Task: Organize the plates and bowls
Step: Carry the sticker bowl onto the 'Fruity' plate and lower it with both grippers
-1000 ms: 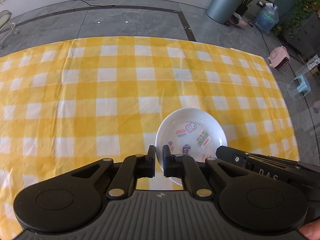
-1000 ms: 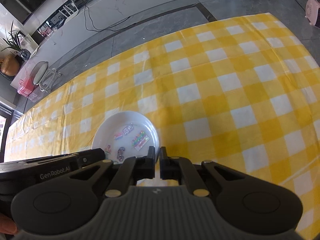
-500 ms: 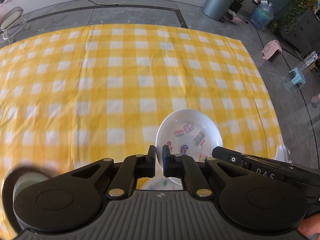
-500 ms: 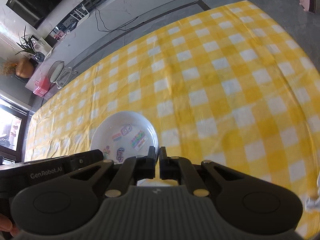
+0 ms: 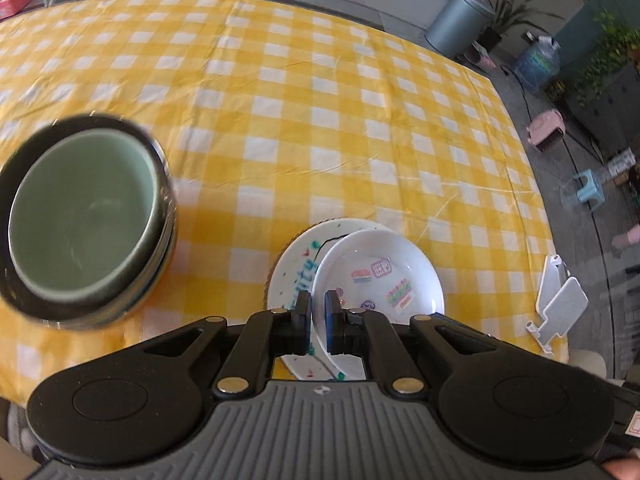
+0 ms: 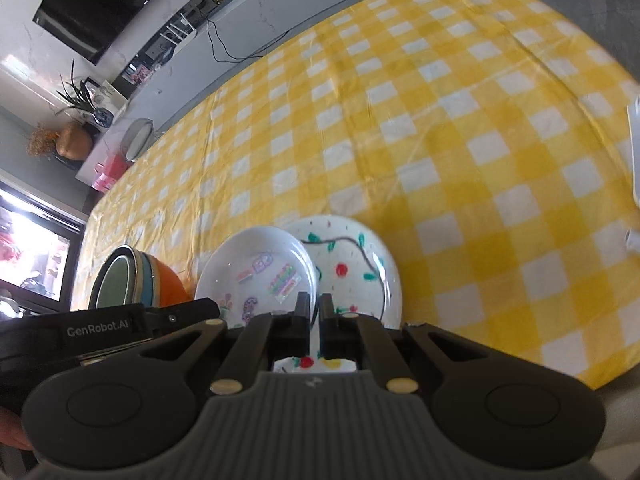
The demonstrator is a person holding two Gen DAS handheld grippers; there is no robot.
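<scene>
A small white dish [image 5: 378,276] printed with coloured stickers is gripped at its near rim by both tools. In the left wrist view the left gripper [image 5: 317,322] is seen at lower centre, its fingers closed on the dish's rim, which passes through the narrow gap between the blue-edged pads. In the right wrist view the right gripper [image 6: 315,318] is likewise clamped on the rim of the same dish [image 6: 256,268], seen just left of centre.

The dish is held over a larger white speckled plate [image 5: 296,276], decorated with a dark vine line, green leaves and red dots (lettering in teal is partly visible). Whether the dish touches the plate cannot be told. In the right wrist view that plate [image 6: 352,268] shows behind and to the right of the dish.

At the left of the left wrist frame a stack of bowls [image 5: 80,216] is seen, blurred, a pale green one uppermost; in the right wrist view the stack [image 6: 136,284] shows an orange bowl at its base. Everything rests on a yellow checked tablecloth [image 5: 320,100]. A white plastic piece [image 5: 556,304] lies at the cloth's right edge.
</scene>
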